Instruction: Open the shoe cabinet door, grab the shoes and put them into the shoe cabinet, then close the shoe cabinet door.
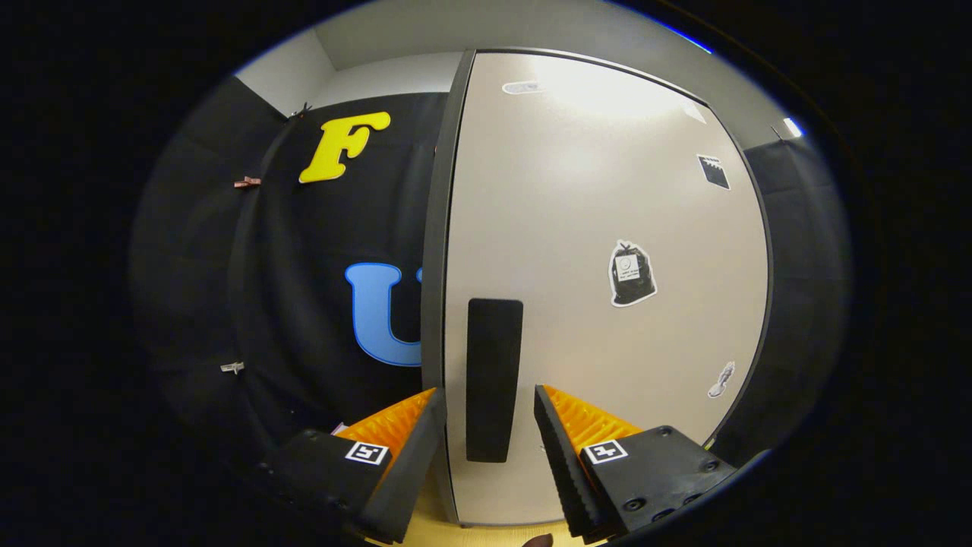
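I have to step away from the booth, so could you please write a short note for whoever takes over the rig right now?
Tool: open, holding nothing; its fingers straddle the dark handle without pressing on it.
Cabinet: the pale door fills the space ahead, handle near its left edge. The door looks shut or nearly so; I cannot tell for certain.
Shoes: not located from here.
Done: tool lined up on the handle.
Left: close on the handle, pull the door open, fetch the shoes, put them in, shut the door.
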`<state>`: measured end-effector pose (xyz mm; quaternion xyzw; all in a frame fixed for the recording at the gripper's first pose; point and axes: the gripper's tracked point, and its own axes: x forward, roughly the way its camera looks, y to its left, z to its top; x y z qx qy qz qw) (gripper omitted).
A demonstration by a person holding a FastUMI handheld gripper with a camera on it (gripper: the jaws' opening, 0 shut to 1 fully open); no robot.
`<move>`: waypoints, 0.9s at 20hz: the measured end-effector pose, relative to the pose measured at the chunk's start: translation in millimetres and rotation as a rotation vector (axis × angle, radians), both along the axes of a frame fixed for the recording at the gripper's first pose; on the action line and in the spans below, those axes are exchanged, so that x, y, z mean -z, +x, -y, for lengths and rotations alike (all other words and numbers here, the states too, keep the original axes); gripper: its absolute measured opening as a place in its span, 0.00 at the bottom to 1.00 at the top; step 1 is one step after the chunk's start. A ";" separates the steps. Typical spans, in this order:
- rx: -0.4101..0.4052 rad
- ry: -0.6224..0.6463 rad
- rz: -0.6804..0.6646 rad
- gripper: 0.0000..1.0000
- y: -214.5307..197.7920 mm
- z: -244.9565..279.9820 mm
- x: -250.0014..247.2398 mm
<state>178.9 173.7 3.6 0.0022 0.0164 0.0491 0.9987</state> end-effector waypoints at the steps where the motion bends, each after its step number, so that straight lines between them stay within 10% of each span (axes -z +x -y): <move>1: 0.015 0.009 -0.014 0.78 1.3 1.4 2.0; 3: 0.029 0.043 -0.049 0.46 7.9 1.2 9.9; 12: 0.036 0.074 -0.059 0.17 6.6 5.2 11.9; 18: -0.036 0.065 -0.035 0.17 -42.5 17.3 6.1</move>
